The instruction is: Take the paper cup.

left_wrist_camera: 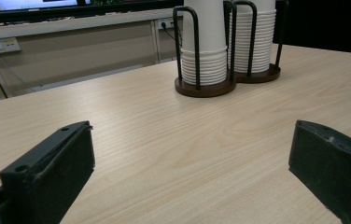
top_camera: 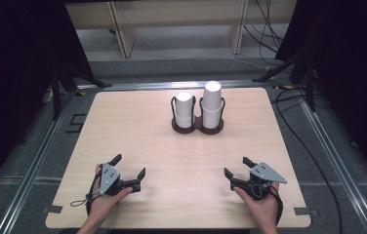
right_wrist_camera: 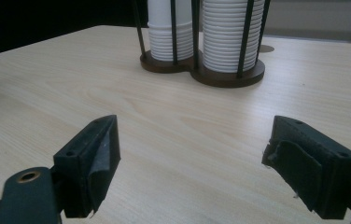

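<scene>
So here's where I'm at: both my hands are parked low in the high view, left gripper (top_camera: 131, 171) toward the lower left and right gripper (top_camera: 235, 167) toward the lower right, both resting near the front edge of the bench (top_camera: 137, 126). Jaws on both are spread wide with nothing between them, just bare wood grain showing through the gap in each gripper view. The thing I'm pointed at is the cup holder (top_camera: 197, 125), a dark double-ring base with black wire uprights, sitting well apart from me in the upper middle of the frame near the far edge. It carries two stacks of white paper cups, mouths down: the left stack (top_camera: 184, 109) is shorter, the right stack (top_camera: 211, 105) taller. The wires are there to keep the stacks from toppling, I'd guess, so a cup probably has to come straight up off the top. Both grippers angle inward at the holder, which looks like a ready pose before reaching in.
</scene>
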Demonstrator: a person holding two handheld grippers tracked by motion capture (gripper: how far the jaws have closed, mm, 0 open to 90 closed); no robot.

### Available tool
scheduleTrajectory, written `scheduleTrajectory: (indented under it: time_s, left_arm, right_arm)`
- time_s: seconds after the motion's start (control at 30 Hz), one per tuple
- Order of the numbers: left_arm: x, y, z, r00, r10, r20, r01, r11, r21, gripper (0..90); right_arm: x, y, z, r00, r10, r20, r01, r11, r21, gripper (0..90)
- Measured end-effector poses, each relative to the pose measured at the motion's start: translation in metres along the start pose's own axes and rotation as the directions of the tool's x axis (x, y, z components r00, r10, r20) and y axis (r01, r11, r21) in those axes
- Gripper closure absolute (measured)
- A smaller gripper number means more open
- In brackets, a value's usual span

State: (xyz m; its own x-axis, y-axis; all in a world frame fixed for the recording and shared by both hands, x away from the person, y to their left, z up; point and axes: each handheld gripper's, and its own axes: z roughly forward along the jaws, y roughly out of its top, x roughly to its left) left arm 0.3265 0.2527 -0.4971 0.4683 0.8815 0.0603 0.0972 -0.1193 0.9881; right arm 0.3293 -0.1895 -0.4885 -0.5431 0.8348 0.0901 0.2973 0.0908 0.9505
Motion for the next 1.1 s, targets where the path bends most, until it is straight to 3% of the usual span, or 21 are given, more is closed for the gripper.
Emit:
scheduleTrajectory:
  time_s: [0.13,0.17,0.23,0.27,0.37,0.4,0.43,0.47,0.5,0.53,0.57,0.6,0.7,0.83,1.1]
  left_arm:
    - [0.0,0.0,0.003,0.9999,-0.015,-0.006,0.015,0.9999,0.004,0.0]
    - [0.0,0.002,0.004,0.9997,-0.022,-0.001,0.023,0.9994,0.027,0.0]
    - [0.0,0.002,0.008,0.9998,-0.018,0.009,0.018,0.9998,0.001,0.0]
    - [-0.001,0.004,0.009,0.9997,-0.012,0.02,0.012,0.9999,0.0,0.0]
    - [0.0,0.006,0.009,0.999,-0.036,0.027,0.036,0.9991,0.025,0.0]
    - [0.001,0.006,0.012,0.9987,-0.033,0.04,0.032,0.9994,0.009,0.0]
    - [0.001,0.007,0.012,0.9991,-0.019,0.038,0.017,0.9993,0.032,0.0]
    - [0.002,0.007,0.014,0.999,-0.023,0.039,0.022,0.9996,0.019,0.0]
    - [0.003,0.007,0.017,0.9984,-0.025,0.051,0.025,0.9996,0.009,0.0]
    - [0.004,0.01,0.018,0.9988,-0.013,0.048,0.011,0.9994,0.032,0.0]
    - [0.004,0.011,0.02,0.9988,-0.011,0.047,0.01,0.9996,0.027,0.0]
    - [0.006,0.014,0.025,0.9986,0.002,0.053,-0.004,0.9994,0.034,0.0]
    - [0.007,0.018,0.035,0.9978,0.016,0.065,-0.018,0.9993,0.032,0.5]
    - [0.007,0.02,0.046,0.9965,0.026,0.08,-0.029,0.9991,0.03,1.0]
    - [0.005,0.03,0.071,0.9933,0.054,0.102,-0.058,0.9978,0.032,1.2]
  right_arm:
    - [-0.001,0.001,0.0,0.9998,-0.018,0.002,0.018,1.0,0.008,21.5]
    - [-0.002,0.0,0.001,1.0,-0.006,-0.002,0.006,1.0,0.012,25.8]
    - [-0.001,0.0,0.001,0.9999,0.003,-0.013,-0.003,1.0,0.0,25.5]
    - [-0.002,0.006,0.0,0.9991,-0.041,0.0,0.041,0.999,-0.003,23.3]
    - [0.0,0.01,0.0,0.9995,-0.03,0.007,0.03,0.999,-0.024,22.2]
    - [0.001,0.013,0.001,0.9997,-0.023,-0.002,0.023,0.999,-0.03,21.4]
    - [0.0,0.015,0.002,0.9981,-0.054,0.031,0.056,0.996,-0.065,21.0]
    - [0.001,0.018,0.002,0.9989,-0.047,0.003,0.047,0.998,-0.042,20.9]
    - [0.001,0.018,0.002,0.9989,-0.047,0.003,0.047,0.998,-0.042,20.9]
    - [0.003,0.018,0.003,0.9993,-0.036,0.007,0.036,0.998,-0.049,20.8]
    - [0.003,0.02,0.003,0.9982,-0.054,0.026,0.055,0.998,-0.037,20.8]
    - [0.003,0.023,0.005,0.9985,-0.049,0.025,0.05,0.997,-0.066,20.7]
    - [0.003,0.028,0.008,0.9982,-0.051,0.032,0.053,0.995,-0.082,20.6]
    - [0.004,0.034,0.013,0.9992,-0.036,0.02,0.037,0.997,-0.069,20.6]
    - [0.008,0.045,0.028,0.9965,-0.082,0.018,0.083,0.992,-0.099,22.5]
